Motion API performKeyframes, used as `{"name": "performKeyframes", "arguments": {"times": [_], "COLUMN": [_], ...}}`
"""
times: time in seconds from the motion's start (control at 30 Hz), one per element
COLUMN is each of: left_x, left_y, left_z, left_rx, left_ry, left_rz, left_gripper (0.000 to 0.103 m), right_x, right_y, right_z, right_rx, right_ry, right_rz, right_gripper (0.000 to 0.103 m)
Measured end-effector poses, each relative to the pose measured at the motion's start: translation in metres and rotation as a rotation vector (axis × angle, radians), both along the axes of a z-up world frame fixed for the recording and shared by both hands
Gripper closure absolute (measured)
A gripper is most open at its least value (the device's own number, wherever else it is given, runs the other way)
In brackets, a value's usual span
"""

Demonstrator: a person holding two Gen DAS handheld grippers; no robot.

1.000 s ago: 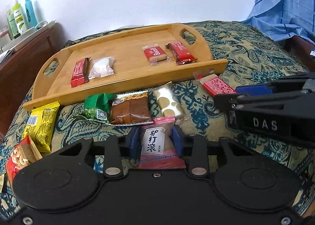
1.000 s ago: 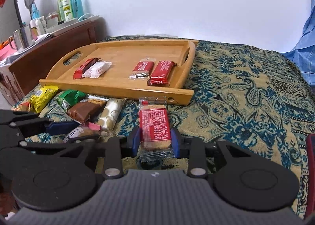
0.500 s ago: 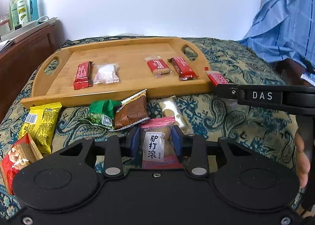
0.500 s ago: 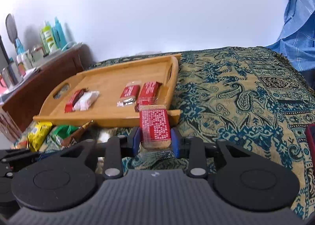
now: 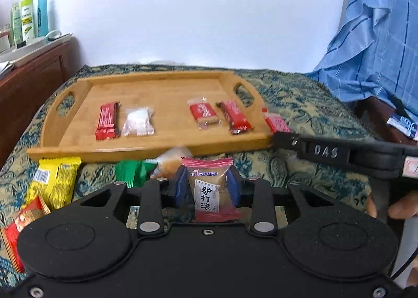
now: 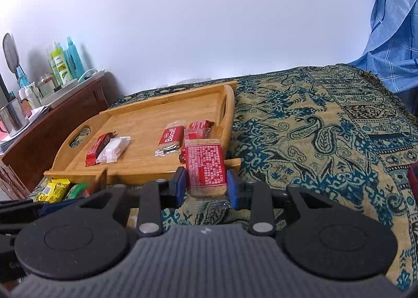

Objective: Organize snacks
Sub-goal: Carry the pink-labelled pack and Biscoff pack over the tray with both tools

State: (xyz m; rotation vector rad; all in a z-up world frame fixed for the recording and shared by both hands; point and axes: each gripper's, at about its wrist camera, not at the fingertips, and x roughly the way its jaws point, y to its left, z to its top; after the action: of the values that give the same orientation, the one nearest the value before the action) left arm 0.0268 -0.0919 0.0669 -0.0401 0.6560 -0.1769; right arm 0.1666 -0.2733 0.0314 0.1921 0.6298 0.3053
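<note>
Between left gripper pads: pink-edged snack packet (image 5: pixel 210 188), upright, squeezed on both sides by left gripper (image 5: pixel 207 188), clear of the patterned bedspread (image 5: pixel 300 105).
Beyond it: wooden tray (image 5: pixel 65 125) with four wrapped snacks; yellow packet (image 5: pixel 56 180) and green packet (image 5: pixel 133 171) just short of its near rim.
Right view: red biscuit packet (image 6: pixel 206 167) clamped in right gripper (image 6: pixel 206 187), lifted, hanging over the tray's near right corner.
</note>
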Motion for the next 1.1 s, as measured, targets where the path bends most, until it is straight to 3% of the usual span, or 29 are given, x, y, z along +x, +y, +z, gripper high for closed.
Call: {"name": "performKeyframes", "arguments": {"times": [0.2,0.67,1.1], "left_x": [0.004,0.029,0.091], "left_y": [0.002,0.028,0.080], "left_z": [0.017,0.022,0.015], "left_rx": [-0.012,-0.044,-0.134], "left_ry": [-0.042,-0.030,-0.035], "left_rz": [-0.010,0.019,0.031], "left_gripper": [0.073,0.073,0.073], "right_x": [0.002,0.014,0.040], "right_y": [0.004,0.011,0.026], "right_z": [0.003,0.002,0.008], "right_rx": [0.008,0.019,0.014], "right_ry": [-0.020,-0.033,-0.061], "right_rz": [-0.014,-0.016,-0.010], "right_gripper": [0.065,0.065,0.065]}}
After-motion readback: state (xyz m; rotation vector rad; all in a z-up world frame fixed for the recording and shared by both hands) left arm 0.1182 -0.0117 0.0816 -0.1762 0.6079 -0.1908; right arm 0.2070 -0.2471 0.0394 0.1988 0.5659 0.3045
